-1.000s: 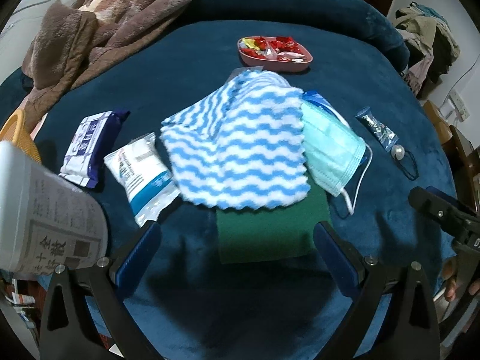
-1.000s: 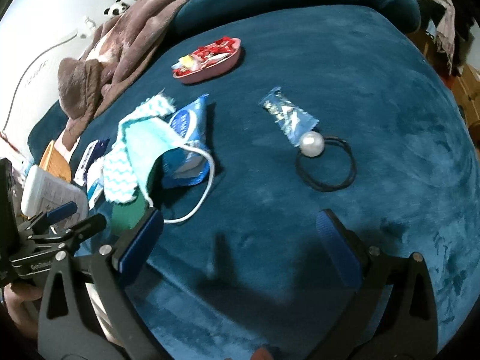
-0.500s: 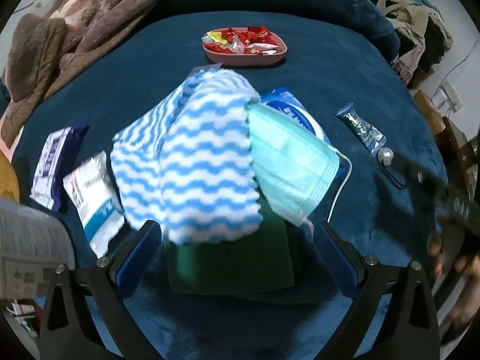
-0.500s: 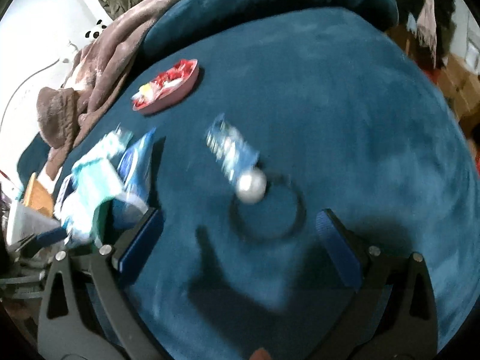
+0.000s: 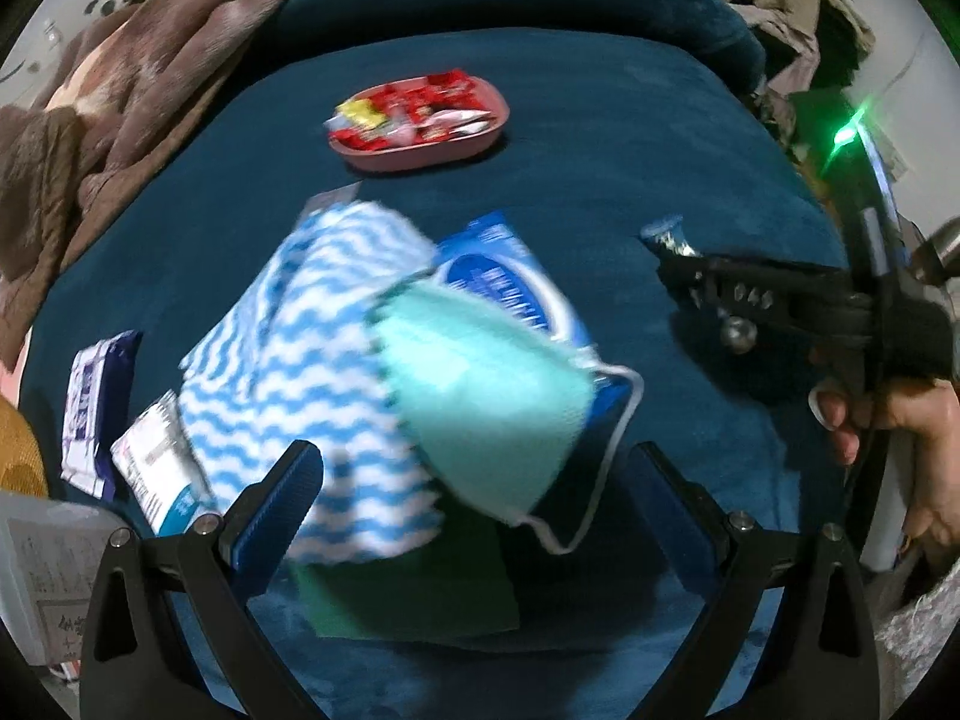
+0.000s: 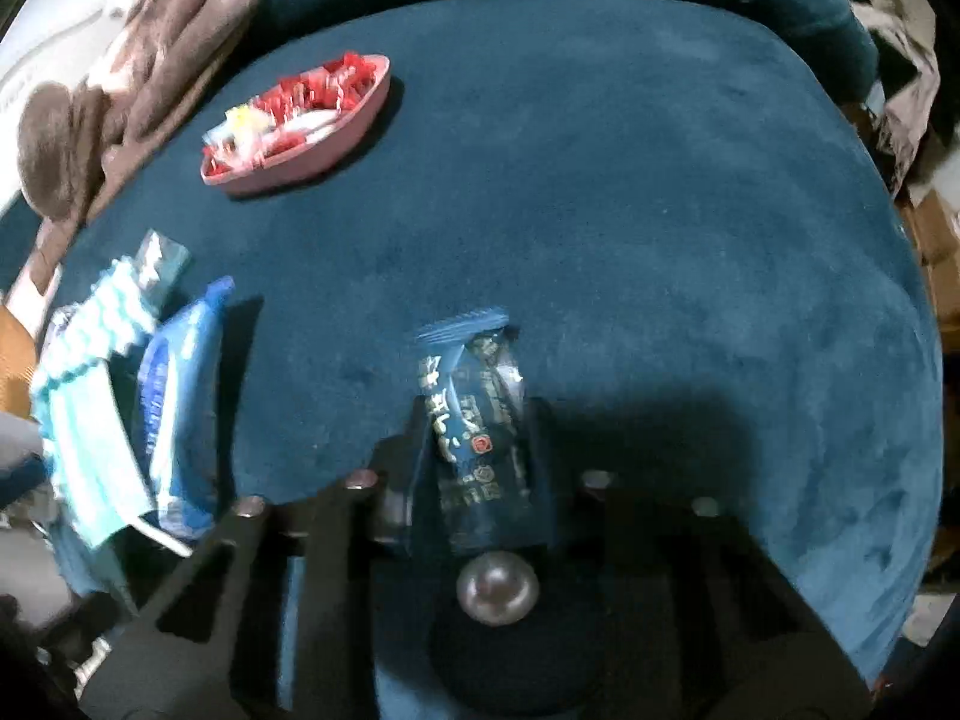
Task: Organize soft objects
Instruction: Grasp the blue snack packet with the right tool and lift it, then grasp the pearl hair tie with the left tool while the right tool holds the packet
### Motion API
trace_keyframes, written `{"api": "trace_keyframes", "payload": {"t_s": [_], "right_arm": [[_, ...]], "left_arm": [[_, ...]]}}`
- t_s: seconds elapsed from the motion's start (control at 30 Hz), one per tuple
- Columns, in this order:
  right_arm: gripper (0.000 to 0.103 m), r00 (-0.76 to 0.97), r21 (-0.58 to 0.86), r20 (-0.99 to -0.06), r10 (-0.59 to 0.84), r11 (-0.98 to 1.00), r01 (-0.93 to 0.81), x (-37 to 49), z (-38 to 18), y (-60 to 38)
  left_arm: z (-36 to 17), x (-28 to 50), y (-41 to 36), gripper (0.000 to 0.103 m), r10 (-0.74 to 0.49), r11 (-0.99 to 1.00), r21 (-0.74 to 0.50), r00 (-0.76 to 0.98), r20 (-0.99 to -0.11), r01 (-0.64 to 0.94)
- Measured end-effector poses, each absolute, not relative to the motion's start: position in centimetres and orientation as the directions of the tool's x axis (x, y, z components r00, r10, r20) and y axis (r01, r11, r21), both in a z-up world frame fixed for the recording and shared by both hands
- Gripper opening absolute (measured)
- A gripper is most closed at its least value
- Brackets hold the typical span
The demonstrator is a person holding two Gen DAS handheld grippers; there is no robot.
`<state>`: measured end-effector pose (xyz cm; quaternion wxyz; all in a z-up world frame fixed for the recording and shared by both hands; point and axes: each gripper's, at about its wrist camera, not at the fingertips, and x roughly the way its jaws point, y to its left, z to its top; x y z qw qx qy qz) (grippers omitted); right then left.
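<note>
— What did my right gripper have?

— Your fingers were clamped on the blue snack packet, on the blue cushion, with the pearl hair tie just below it.

— And my left gripper?

— You held it spread wide above the teal face mask, which lay over the blue wipes pack beside the striped cloth. The pink candy tray sat beyond.
</note>
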<state>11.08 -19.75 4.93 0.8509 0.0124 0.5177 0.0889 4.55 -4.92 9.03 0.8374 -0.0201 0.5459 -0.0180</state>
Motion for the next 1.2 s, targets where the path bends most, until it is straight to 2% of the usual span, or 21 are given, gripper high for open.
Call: {"api": "trace_keyframes", "payload": {"t_s": [0.07,0.2,0.4,0.5,0.73,0.8,0.83,0.87,0.9,0.97,1.2], "right_arm": [[0.029,0.502,0.202,-0.839,0.212,0.977,-0.074,10.0,6.2,-22.0],[0.029,0.581,0.301,-0.787,0.207,0.951,0.068,6.0,7.9,-26.9],[0.029,0.559,0.313,-0.814,0.158,0.93,0.193,0.7,4.4,-30.8],[0.031,0.601,0.371,-0.776,0.194,0.91,0.185,0.6,5.2,-31.6],[0.03,0.592,0.431,-0.773,0.228,0.874,0.225,0.8,4.4,-32.3],[0.03,0.595,0.439,-0.77,0.232,0.869,0.229,0.9,4.6,-32.0],[0.03,0.594,0.433,-0.771,0.228,0.872,0.227,0.8,4.7,-31.9],[0.03,0.593,0.42,-0.775,0.22,0.88,0.222,0.9,4.8,-31.6],[0.03,0.592,0.405,-0.778,0.21,0.888,0.217,1.0,4.8,-31.3],[0.031,0.59,0.374,-0.785,0.189,0.904,0.206,1.0,4.9,-30.9],[0.031,0.59,0.304,-0.793,0.155,0.939,0.162,1.0,5.1,-29.5]], "left_arm": [[9.4,5.0,-6.1,0.101,-0.066,0.998,-0.056,0.412,-0.909,0.036],[10.0,6.2,-8.9,0.101,-0.102,0.993,-0.07,0.426,-0.899,0.09],[8.1,8.7,-14.1,0.101,-0.173,0.979,-0.119,0.369,-0.913,0.164],[7.0,9.9,-16.4,0.096,-0.165,0.976,-0.1,0.353,-0.921,0.195],[6.3,10.9,-18.8,0.084,-0.169,0.963,-0.075,0.362,-0.917,0.26],[5.8,11.6,-19.1,0.077,-0.189,0.955,-0.089,0.35,-0.918,0.283],[5.5,11.7,-19.1,0.06,-0.203,0.949,-0.101,0.337,-0.919,0.297],[4.9,12.0,-19.2,0.035,-0.215,0.942,-0.113,0.31,-0.926,0.316],[4.5,12.1,-19.2,0.029,-0.217,0.939,-0.117,0.291,-0.932,0.324],[4.5,11.7,-18.9,0.023,-0.22,0.937,-0.112,0.309,-0.925,0.331],[5.9,7.9,-15.2,0.023,-0.191,0.96,-0.097,0.361,-0.913,0.262]]}}
